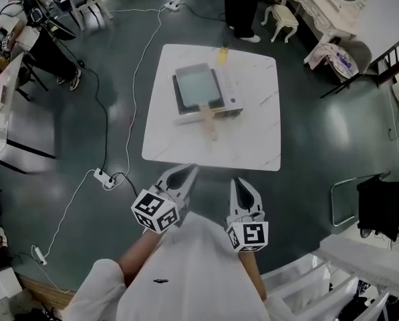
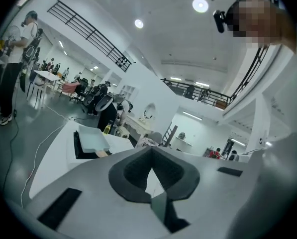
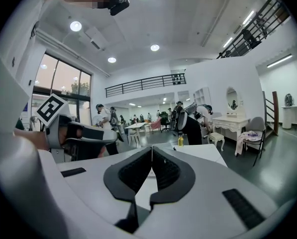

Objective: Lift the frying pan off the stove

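Approach stage: left gripper [image 1: 190, 170], right gripper [image 1: 238, 182], jaws together, empty, well short of the stove [image 1: 230, 92]; next, opening around frying pan [image 1: 198, 85] handle [image 1: 209, 122].

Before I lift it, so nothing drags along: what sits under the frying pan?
A stove on the white table, edges showing around the frying pan. Its top surface is covered.

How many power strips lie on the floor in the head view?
3. The far power strip lies beyond the table; the middle power strip left of its near corner; the near power strip at lower left. Furniture may hide others.
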The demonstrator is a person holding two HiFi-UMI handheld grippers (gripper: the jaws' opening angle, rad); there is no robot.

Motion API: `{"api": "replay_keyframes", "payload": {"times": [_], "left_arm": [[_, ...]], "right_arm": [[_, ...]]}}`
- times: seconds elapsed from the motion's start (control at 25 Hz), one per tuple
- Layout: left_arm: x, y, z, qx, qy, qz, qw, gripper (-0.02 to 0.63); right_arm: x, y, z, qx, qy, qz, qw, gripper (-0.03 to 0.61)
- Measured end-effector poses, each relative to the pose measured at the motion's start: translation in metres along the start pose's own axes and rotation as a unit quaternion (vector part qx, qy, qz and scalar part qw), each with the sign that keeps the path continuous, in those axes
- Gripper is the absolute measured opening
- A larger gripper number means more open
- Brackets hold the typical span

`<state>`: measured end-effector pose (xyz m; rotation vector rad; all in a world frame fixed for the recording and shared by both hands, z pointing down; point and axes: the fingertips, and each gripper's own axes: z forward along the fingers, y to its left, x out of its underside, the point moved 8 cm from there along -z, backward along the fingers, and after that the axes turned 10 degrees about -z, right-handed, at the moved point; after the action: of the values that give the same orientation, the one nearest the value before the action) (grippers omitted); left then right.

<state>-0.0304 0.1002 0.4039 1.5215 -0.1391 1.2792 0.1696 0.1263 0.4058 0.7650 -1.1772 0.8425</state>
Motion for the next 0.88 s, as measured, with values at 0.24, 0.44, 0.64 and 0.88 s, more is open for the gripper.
{"api": "replay_keyframes", "payload": {"times": [0.24,0.44,0.64,0.88], "left_arm": [[-0.050,0.059,0.038,0.036,0.028,-0.011,0.9989,0.000],[-0.084,0.096,0.064,0.068,0.051,-0.010,0.9964,0.000],[-0.102,0.126,0.078,0.089,0.063,-0.020,0.9938,0.000],[-0.098,0.140,0.087,0.103,0.088,-0.047,0.9897,0.000]], "right_arm": [[-0.015,0.007,0.077,0.034,0.007,0.002,0.999,0.002],[-0.029,0.010,0.125,0.063,0.003,0.001,0.998,0.002],[-0.030,0.017,0.151,0.089,0.012,0.002,0.996,0.002],[-0.031,0.026,0.157,0.098,0.020,-0.013,0.995,0.002]]}}
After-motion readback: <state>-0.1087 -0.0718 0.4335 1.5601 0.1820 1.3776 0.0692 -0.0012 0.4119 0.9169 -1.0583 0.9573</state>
